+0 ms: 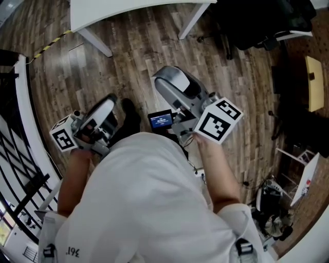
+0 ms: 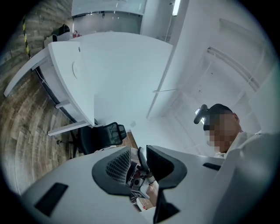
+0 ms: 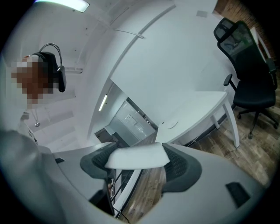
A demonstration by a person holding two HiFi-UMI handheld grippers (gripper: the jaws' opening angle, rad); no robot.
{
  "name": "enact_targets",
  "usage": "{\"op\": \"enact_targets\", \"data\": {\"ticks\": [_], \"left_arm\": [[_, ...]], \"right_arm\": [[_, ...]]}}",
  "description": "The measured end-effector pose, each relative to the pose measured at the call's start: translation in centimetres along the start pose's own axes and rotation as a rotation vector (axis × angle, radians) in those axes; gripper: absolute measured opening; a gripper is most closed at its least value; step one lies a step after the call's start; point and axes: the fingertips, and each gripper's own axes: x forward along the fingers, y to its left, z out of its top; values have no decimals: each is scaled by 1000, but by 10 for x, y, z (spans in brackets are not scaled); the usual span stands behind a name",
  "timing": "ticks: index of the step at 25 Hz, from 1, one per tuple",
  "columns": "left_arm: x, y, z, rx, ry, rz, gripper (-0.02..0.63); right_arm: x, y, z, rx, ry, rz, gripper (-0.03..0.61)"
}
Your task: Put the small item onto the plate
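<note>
We record grey shells and dark, mesh-patterned inner faces on the left gripper (image 2: 139,165) and the right gripper (image 3: 138,159). The marker cube (image 1: 220,120) on the right gripper carries black squares on white. The small item (image 3: 139,156) is plain white. The floor (image 1: 128,46) shows brown-grey wood-grain planks, crossed by yellow-and-black striped tape (image 1: 51,44). The table (image 1: 128,13) is white, the office chair (image 3: 249,65) black, the person's shirt (image 1: 149,205) white. A small screen (image 1: 161,119) glows blue.
</note>
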Motion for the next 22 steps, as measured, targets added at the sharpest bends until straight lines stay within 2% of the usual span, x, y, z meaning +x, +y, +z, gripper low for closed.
{"op": "enact_targets", "data": {"ticks": [4, 9, 16, 22], "left_arm": [[-11, 13, 56, -9, 13, -13, 103], [-31, 31, 109, -16, 8, -19, 103], [-50, 53, 157, -16, -20, -3, 103], [-31, 74, 183, -27, -53, 5, 103]], "right_arm": [[57, 5, 11, -9, -5, -14, 325], [118, 6, 15, -15, -8, -23, 325], [175, 5, 20, -20, 6, -7, 325], [206, -20, 44, -40, 40, 4, 325]]}}
